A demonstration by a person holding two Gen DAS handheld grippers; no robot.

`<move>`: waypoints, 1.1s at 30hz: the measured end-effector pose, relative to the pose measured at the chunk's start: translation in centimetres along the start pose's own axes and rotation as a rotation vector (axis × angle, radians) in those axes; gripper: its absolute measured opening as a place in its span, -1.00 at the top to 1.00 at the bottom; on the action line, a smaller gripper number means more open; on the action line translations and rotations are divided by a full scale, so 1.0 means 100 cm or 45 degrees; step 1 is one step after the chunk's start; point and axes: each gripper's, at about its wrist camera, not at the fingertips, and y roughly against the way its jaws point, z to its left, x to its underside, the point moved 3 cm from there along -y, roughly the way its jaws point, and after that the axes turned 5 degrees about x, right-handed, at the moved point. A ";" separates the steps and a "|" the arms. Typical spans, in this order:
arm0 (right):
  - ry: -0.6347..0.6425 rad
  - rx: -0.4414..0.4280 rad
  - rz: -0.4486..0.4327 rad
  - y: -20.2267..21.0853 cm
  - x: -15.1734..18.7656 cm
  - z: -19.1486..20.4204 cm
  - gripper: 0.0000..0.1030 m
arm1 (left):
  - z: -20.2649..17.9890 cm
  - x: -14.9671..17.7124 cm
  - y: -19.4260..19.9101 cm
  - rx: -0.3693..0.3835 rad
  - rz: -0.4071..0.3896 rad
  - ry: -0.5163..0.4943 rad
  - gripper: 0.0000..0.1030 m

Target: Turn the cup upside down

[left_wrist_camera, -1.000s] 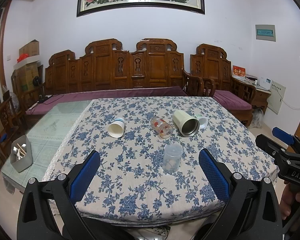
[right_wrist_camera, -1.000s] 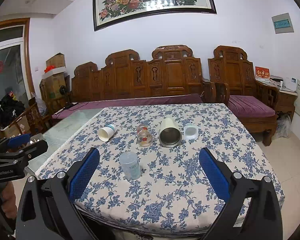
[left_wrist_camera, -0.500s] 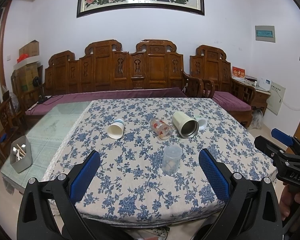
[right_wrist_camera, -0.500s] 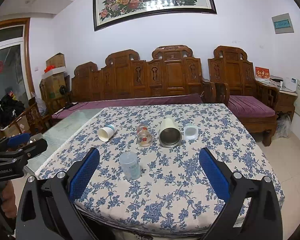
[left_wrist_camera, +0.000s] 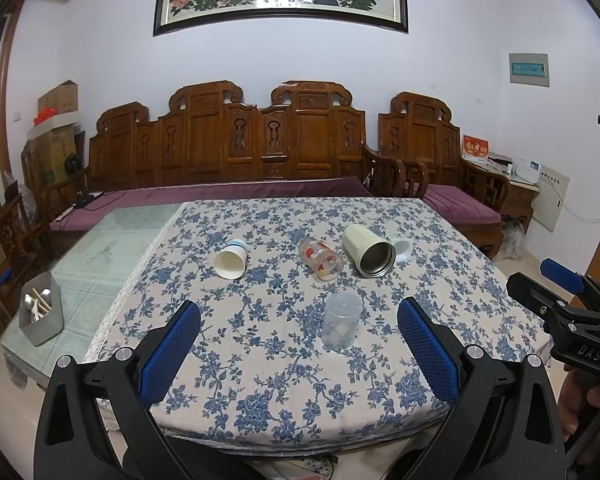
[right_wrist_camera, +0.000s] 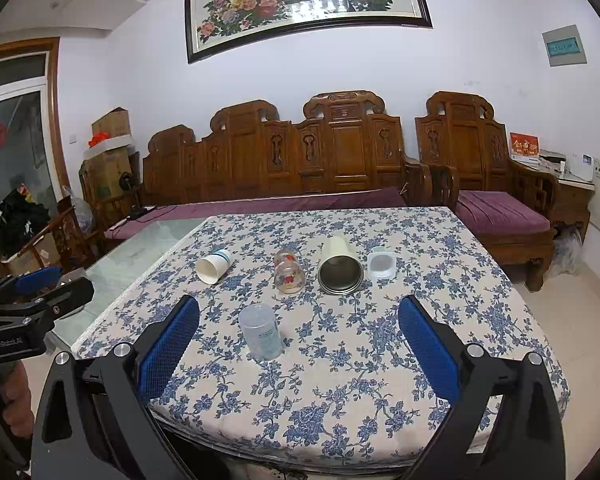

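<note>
Blue-flowered cloth covers the tabletop (left_wrist_camera: pixel 260 392), and honestly almost nothing has changed over the last second: both views look practically the same as before, maybe a tiny drift of the left camera, so the flip hasn't started at all. The left claw (left_wrist_camera: pixel 299 346) hangs wide open with nothing between its blue pads, back at the near edge of the tabletop, and the right claw (right_wrist_camera: pixel 299 344) is just as wide open and empty, also short of the near edge. The clear plastic cup (left_wrist_camera: pixel 341 326) stands alone nearest the near edge, roughly mid-width; I can't say for sure whether its mouth is up or down, since it's see-through and small. Further back there's a row lying on their sides: a paper cup (left_wrist_camera: pixel 231 262) toward the left edge, a flowered glass (left_wrist_camera: pixel 321 260) in the middle, a cream steel tumbler (left_wrist_camera: pixel 369 251) just beside it, and a small white cup (left_wrist_camera: pixel 400 246) touching or nearly touching the tumbler. My guess is the clear one is the target since it's closest, but that's a hunch. Either way, one claw needs to move in and close on a cup first.
</note>
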 end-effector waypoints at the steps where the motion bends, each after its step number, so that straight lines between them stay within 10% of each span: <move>1: -0.001 0.001 0.000 0.000 0.000 0.000 -0.95 | 0.000 0.000 0.000 0.000 -0.001 0.000 -0.84; 33: -0.011 0.003 0.000 0.000 0.002 0.000 -0.95 | -0.003 -0.002 0.003 -0.011 -0.004 -0.006 -0.84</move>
